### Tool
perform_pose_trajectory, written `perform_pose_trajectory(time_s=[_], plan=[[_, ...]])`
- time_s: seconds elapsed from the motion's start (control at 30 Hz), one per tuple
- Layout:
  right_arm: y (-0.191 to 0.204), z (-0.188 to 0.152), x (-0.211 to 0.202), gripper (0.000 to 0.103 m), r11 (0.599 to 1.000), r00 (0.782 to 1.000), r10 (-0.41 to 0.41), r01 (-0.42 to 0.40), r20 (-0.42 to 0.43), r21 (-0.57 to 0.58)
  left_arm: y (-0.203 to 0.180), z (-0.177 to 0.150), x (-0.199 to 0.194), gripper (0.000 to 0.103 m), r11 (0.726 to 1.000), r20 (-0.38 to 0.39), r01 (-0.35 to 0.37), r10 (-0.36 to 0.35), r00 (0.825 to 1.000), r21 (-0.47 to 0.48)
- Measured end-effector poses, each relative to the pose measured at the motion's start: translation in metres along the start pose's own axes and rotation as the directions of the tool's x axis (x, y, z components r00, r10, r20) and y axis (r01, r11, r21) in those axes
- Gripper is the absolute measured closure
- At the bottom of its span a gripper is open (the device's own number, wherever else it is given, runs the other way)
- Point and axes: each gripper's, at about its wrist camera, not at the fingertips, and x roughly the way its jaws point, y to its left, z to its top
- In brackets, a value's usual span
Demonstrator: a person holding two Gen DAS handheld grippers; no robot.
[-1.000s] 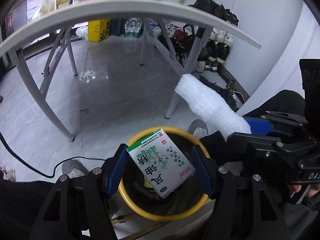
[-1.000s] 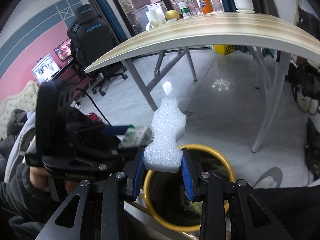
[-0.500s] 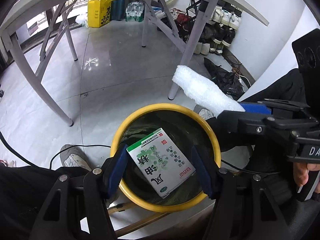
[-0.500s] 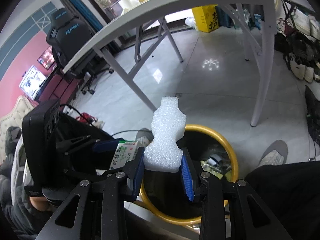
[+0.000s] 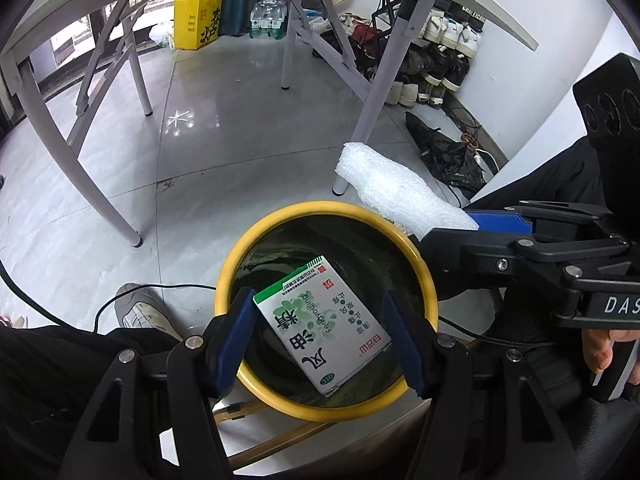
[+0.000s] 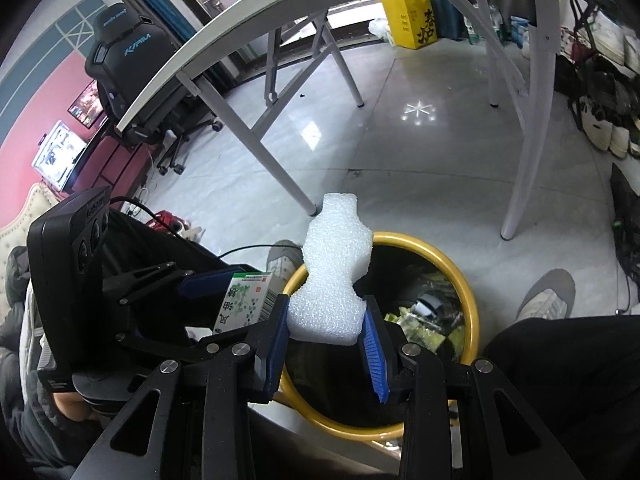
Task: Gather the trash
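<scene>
Left gripper (image 5: 320, 340): we find its blue-padded jaws about half apart, clamped on a flat white-and-green printed cardboard box (image 5: 322, 330), held tilted over the round yellow-rimmed waste bin (image 5: 236, 264).

Right gripper (image 6: 326, 334): jaws narrow, pinching the base of a white notched foam packing block (image 6: 332, 276), which sticks out over the bin's near rim.

Bin contents: we see dark liner and mixed wrappers (image 6: 424, 312).

Surroundings: grey tiled floor (image 5: 224, 160), white table legs (image 6: 528, 136), a grey shoe (image 6: 548, 296) just beside the bin, a yellow printed carton (image 5: 200, 18) well apart.
</scene>
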Motion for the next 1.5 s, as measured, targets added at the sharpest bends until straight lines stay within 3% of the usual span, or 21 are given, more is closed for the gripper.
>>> perform_pose_trajectory(time_s=[0.83,0.93,1.0,1.03,1.1,1.13,1.17,1.3,1.5], plan=[[-0.002,0.000,0.005,0.067,1.000,1.000,-0.006,0.007,-0.022,0.026,0.003,0.000,0.001,0.043,1.000,0.000,-0.009,0.009,1.000,-0.022],[-0.003,0.000,0.005,0.054,0.999,1.000,-0.009,0.010,-0.019,0.034,0.004,0.000,0.003,0.043,0.999,-0.013,-0.013,0.012,1.000,-0.032],[-0.003,0.000,0.003,0.040,0.999,1.000,-0.011,0.011,-0.012,0.040,0.004,0.000,0.005,0.042,0.999,-0.023,-0.021,0.021,1.000,-0.031],[-0.003,0.000,0.004,0.038,0.999,1.000,-0.013,0.013,-0.010,0.043,0.004,0.000,0.006,0.040,0.999,-0.029,-0.027,0.026,0.999,-0.030],[-0.005,0.000,0.004,0.030,0.998,1.000,-0.020,0.020,-0.006,0.053,0.003,0.000,0.009,0.024,0.999,-0.043,-0.040,0.039,0.998,-0.027],[-0.007,0.000,0.003,0.027,0.998,1.000,-0.025,0.025,-0.001,0.058,0.002,-0.001,0.011,0.008,0.998,-0.054,-0.058,0.057,0.997,-0.028],[-0.007,0.000,0.002,0.020,0.998,0.999,-0.032,0.032,0.003,0.062,0.003,-0.001,0.011,0.001,0.997,-0.055,-0.069,0.067,0.996,-0.029],[-0.012,0.001,0.002,0.000,0.996,0.999,-0.047,0.047,0.008,0.080,0.006,-0.001,0.007,0.001,0.996,-0.044,-0.070,0.068,0.997,-0.049],[-0.009,0.000,0.004,0.000,0.996,0.998,-0.065,0.064,0.002,0.065,0.010,-0.002,0.005,0.001,0.992,-0.027,-0.106,0.104,0.994,-0.075]])
